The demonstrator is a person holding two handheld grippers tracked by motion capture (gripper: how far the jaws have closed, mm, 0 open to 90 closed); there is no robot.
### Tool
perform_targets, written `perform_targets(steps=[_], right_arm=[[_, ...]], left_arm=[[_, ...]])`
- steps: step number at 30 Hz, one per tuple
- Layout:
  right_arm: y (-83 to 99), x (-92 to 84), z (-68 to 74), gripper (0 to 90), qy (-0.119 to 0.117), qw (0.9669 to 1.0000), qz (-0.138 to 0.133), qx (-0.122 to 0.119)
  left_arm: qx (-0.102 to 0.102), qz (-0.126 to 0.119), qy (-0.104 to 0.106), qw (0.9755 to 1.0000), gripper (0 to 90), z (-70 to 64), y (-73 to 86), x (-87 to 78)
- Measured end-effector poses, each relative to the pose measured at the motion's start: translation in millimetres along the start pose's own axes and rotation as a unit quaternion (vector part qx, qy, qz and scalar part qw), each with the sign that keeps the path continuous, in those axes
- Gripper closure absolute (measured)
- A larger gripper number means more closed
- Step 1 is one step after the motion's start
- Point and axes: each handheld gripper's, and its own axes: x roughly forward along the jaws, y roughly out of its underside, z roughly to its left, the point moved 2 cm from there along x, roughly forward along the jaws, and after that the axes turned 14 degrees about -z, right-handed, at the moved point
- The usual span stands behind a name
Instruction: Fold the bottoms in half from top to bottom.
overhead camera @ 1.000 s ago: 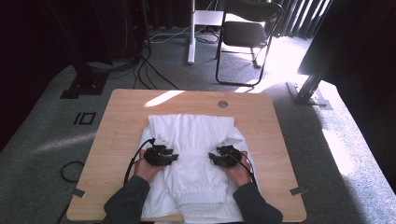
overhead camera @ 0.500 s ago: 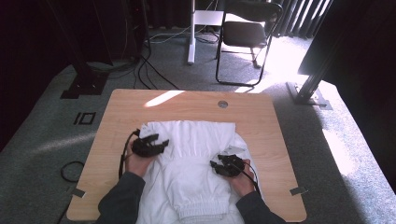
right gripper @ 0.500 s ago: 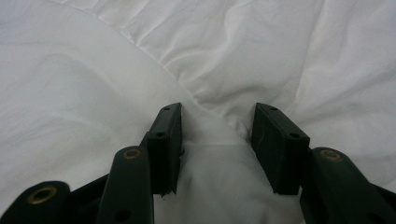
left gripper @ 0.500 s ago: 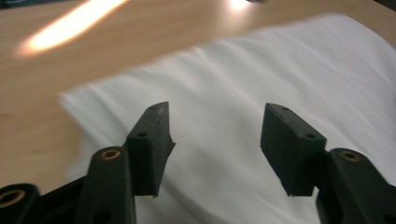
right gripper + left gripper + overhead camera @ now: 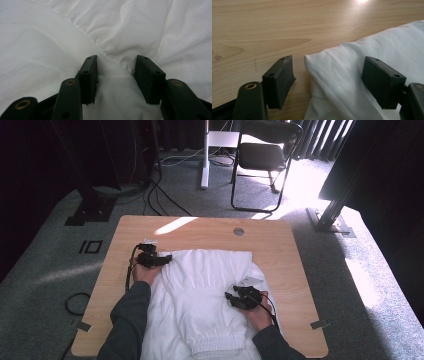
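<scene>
**Fold half set, one corner free**

The white garment lies on the counter. The left gripper has just been opening, jaws wide astride a corner without pressing. The right gripper pinches a fold; tugging there could undo the fold.

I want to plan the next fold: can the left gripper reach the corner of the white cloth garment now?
Probably yes: the left gripper stands open astride the white cloth garment corner, nothing between.
</scene>
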Motion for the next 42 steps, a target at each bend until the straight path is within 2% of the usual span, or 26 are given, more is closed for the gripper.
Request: perform_targets(steps=[2,4,7,8,10,12,13,14,15,16,20,22,24,26,28,29,31,33,34,38,39,42], right_arm=[[0.0,0.0,0.1,52.4,0.0,1.0,0.0,0.0],[0.0,-0.1,0.4,52.4,0.002,1.0,0.001,0.0],[0.1,-0.2,0.6,52.4,0.002,1.0,0.001,0.001],[0.0,-0.3,0.6,52.4,0.002,1.0,0.001,0.002],[-0.6,-0.5,0.5,52.1,0.001,1.0,0.004,0.004],[-3.4,-1.2,-1.5,51.7,-0.009,0.9997,0.014,0.015],[-6.2,-2.4,-4.2,52.1,-0.016,0.9994,0.017,0.026],[-6.2,-2.4,-4.2,52.1,-0.016,0.9994,0.017,0.026],[-10.0,-4.2,-8.2,53.3,-0.021,0.9993,0.012,0.03],[-20.0,-7.6,-21.2,53.2,0.001,0.9995,-0.003,0.031],[-42.9,-3.9,-56.7,48.8,0.046,0.9967,-0.013,0.065],[-57.5,6.0,-81.2,42.4,0.073,0.9936,-0.019,0.085],[-67.0,19.0,-99.6,36.5,0.098,0.991,-0.011,0.09],[-71.4,32.6,-115.4,32.5,0.113,0.9881,-0.003,0.104],[-71.6,45.0,-128.0,29.5,0.111,0.9839,-0.002,0.14],[-70.8,51.0,-132.9,29.1,0.112,0.9823,0.004,0.15],[-68.2,61.8,-139.2,28.2,0.122,0.9797,0.018,0.158],[-65.7,70.2,-143.2,27.9,0.12,0.9785,0.029,0.165],[-65.0,73.3,-143.7,27.3,0.126,0.9781,0.037,0.162],[-62.6,79.5,-142.1,27.8,0.139,0.9802,0.053,0.131],[-62.7,79.6,-140.9,29.5,0.136,0.9811,0.056,0.126],[-64.9,77.8,-134.6,44.7,0.117,0.9833,0.07,0.12]], left_arm=[[0.01,0.001,-0.015,0.9998,23.9,1.1,1.2,1.2],[0.009,0.0,-0.025,0.9996,20.9,2.5,1.3,1.9],[0.022,0.005,-0.027,0.9994,21.3,-1.4,1.5,2.3],[0.023,0.007,-0.015,0.9996,26.5,-4.0,0.9,1.2],[0.016,0.017,0.02,0.9995,50.6,-7.2,-0.1,-0.7],[0.005,0.025,0.046,0.9986,68.3,-6.7,0.5,-1.4],[0.002,0.025,0.05,0.9984,72.8,-6.4,0.8,-1.9],[0.002,0.025,0.05,0.9984,75.7,-6.4,0.8,-1.9],[0.008,0.026,0.051,0.9983,75.7,-7.0,0.4,-2.5],[0.014,0.027,0.051,0.9983,78.4,-7.6,0.1,-2.7],[0.007,0.027,0.051,0.9983,78.7,-6.9,0.1,-2.4],[0.006,0.028,0.05,0.9983,78.6,-7.0,0.1,-2.4],[0.004,0.028,0.049,0.9984,78.5,-7.1,-0.1,-2.3],[-0.003,0.028,0.049,0.9984,78.4,-6.8,0.2,-2.2],[-0.006,0.028,0.05,0.9983,78.3,-6.3,0.1,-2.0],[-0.005,0.029,0.051,0.9983,78.2,-6.3,0.1,-2.0],[-0.008,0.03,0.051,0.9982,78.1,-6.1,0.0,-2.0],[-0.008,0.03,0.051,0.9982,78.1,-6.2,0.0,-2.0],[-0.009,0.03,0.051,0.9982,78.1,-6.0,0.1,-1.9],[-0.01,0.031,0.052,0.9981,78.0,-5.6,-0.1,-1.9],[-0.009,0.032,0.052,0.9981,77.9,-6.0,-0.4,-1.8],[-0.005,0.035,0.049,0.9982,78.0,-7.6,-1.1,-1.6]])
